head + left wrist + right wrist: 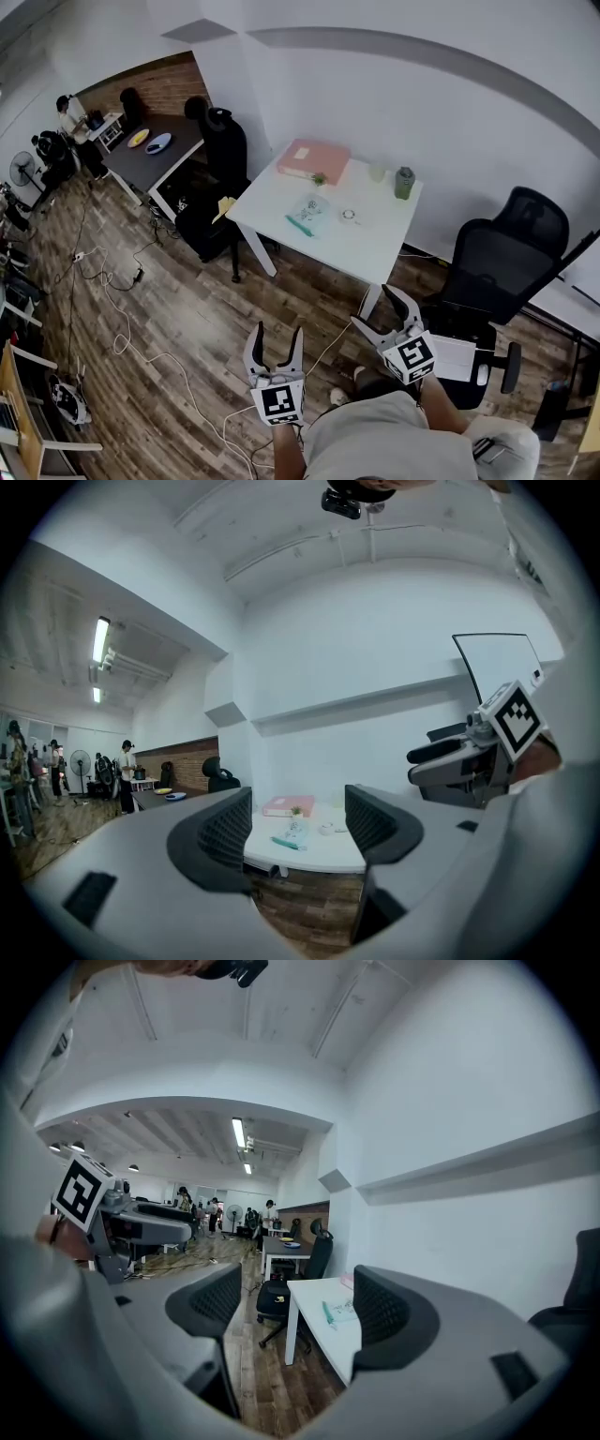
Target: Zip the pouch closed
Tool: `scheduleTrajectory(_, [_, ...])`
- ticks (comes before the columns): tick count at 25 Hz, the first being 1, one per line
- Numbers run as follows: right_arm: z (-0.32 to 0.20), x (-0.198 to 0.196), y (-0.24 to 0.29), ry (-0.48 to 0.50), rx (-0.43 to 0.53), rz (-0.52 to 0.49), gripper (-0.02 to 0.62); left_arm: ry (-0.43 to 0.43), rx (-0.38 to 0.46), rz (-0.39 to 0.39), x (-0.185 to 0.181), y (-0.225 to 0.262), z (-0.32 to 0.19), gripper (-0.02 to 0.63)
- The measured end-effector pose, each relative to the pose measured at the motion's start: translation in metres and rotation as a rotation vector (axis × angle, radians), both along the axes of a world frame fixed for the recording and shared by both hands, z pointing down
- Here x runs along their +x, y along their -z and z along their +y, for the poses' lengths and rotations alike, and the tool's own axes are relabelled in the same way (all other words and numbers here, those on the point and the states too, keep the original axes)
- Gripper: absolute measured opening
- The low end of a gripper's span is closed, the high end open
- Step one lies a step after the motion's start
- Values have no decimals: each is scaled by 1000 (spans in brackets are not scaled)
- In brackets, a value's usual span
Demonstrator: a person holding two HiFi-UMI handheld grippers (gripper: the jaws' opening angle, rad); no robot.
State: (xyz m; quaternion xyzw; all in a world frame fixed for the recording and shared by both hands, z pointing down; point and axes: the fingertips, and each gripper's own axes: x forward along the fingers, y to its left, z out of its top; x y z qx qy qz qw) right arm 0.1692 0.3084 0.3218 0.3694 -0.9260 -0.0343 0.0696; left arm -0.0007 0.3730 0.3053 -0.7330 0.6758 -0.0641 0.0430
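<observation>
The pouch [307,214] lies on the white worktop [375,246], far from both grippers. It is so small here that I cannot tell if its zip is open or shut. The left gripper [277,330] and the right gripper [373,306] hang over the wood floor [187,319]. Their fingers [220,836] are spread wide with nothing between them. A pink book [314,159] lies on the worktop too.
</observation>
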Motion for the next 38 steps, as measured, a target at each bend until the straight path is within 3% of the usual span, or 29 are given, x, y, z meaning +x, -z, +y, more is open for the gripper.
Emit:
scheduleTrajectory(4, [-16,-8,-3,-8,-2,6,374,3,-2,29,-9,-4,-19,308])
scheduleTrajectory(9, [-44,-16,-10,-11,-13,10,374,-15,-17,3,-15,-10,-47,310])
scheduleTrajectory(13, [-75,-26,-11,-6,-14,9,374,-6,-10,42,-23,-10,-76,310])
scheduleTrajectory(23, [-164,-44,-9,10,-21,1,374,5,-24,-6,-45,-10,-160,311])
scheduleTrajectory(38, [-274,-54,-8,55,-39,-26,363,43,-46,-48,-45,-4,-260,311])
